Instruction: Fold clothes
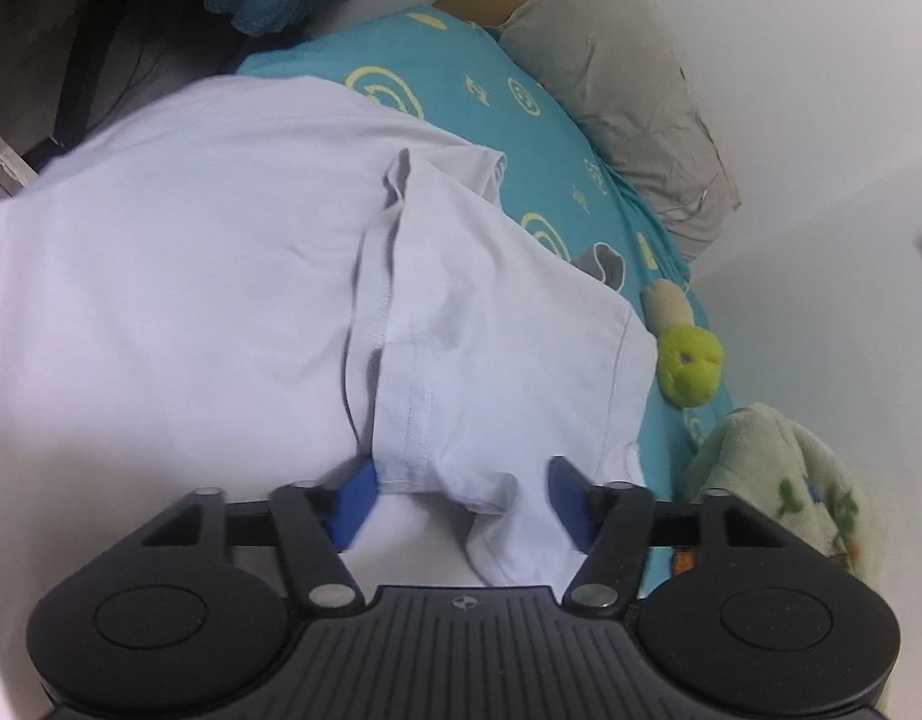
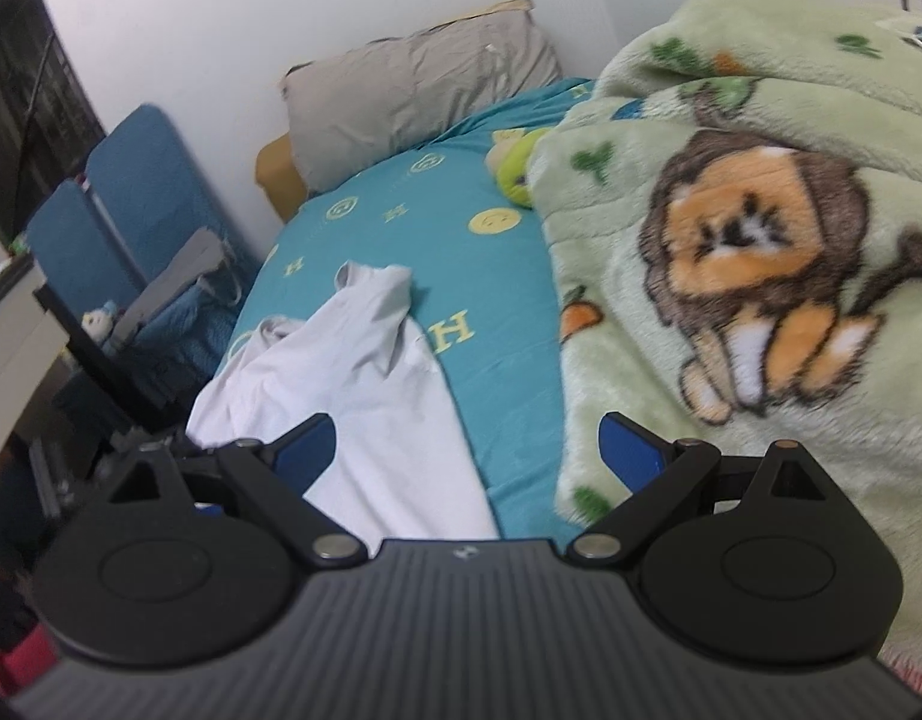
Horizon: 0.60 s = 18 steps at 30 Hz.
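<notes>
While my left gripper (image 1: 461, 483) hung over the shirt (image 1: 221, 276), its jaws stood partly apart, with a bunched fold of the white cloth lying between the blue pads (image 1: 356, 495). The left pad touched the fold's edge, the right pad stood clear of it, so I was not pinching anything. The shirt lay spread across the teal sheet (image 1: 461, 78) of the bed, one sleeve (image 1: 508, 324) folded over the body, with its seam running down toward my jaws.

My right gripper (image 2: 468, 450) was wide open and held nothing. It pointed along the bed, its left pad over the shirt's near end and its right pad over the edge of the green blanket (image 2: 730, 240) (the one with the lion printed on it). From that side the shirt looked narrow and rumpled, lying on the sheet to the left of the blanket with bare sheet between them.

A grey pillow (image 2: 413, 84) sat at the head of the bed against the wall. A green plush toy (image 1: 688, 366) lay on the sheet between pillow and blanket, close to the shirt's sleeve. Blue chairs (image 2: 131, 210) stood beside the bed.
</notes>
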Tool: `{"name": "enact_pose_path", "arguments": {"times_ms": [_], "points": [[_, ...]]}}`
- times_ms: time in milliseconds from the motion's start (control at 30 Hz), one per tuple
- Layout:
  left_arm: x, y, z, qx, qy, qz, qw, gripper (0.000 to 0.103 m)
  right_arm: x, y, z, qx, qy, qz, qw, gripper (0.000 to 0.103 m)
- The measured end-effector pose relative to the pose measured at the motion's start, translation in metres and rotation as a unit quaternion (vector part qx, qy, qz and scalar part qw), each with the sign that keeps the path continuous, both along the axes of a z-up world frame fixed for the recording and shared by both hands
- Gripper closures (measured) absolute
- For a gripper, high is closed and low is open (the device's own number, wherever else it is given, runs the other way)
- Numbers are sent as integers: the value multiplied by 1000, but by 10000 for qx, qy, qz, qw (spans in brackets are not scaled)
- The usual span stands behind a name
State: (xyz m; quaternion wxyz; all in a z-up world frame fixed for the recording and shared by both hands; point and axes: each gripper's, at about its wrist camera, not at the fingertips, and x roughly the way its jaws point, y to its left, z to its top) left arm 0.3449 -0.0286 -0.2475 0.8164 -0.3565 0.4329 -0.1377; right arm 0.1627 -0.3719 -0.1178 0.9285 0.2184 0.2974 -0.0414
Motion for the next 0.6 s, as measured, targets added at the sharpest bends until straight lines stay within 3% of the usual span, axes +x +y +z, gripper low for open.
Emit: {"name": "enact_pose_path", "arguments": {"times_ms": [133,233,300,400,533,600], "points": [[10,-3,4,113,-168,5,9998,95,1,7,1,-56,0,124,9999,7],[16,-7,21,816,-588,126,9948,95,1,8,1,-25,-18,156,9999,7],[19,-14,23,1332,-633,112,9890,95,2,6,0,9,-22,158,9999,7],[20,-25,25,1897,-659,55,9796,94,2,4,-1,72,-29,154,9999,7],[-4,-31,39,1897,-678,3,9795,61,1,3,-1,157,-40,161,9997,7],[-26,-32,50,1940,-720,-139,9782,55,-1,4,2,133,-82,194,9997,7]]}}
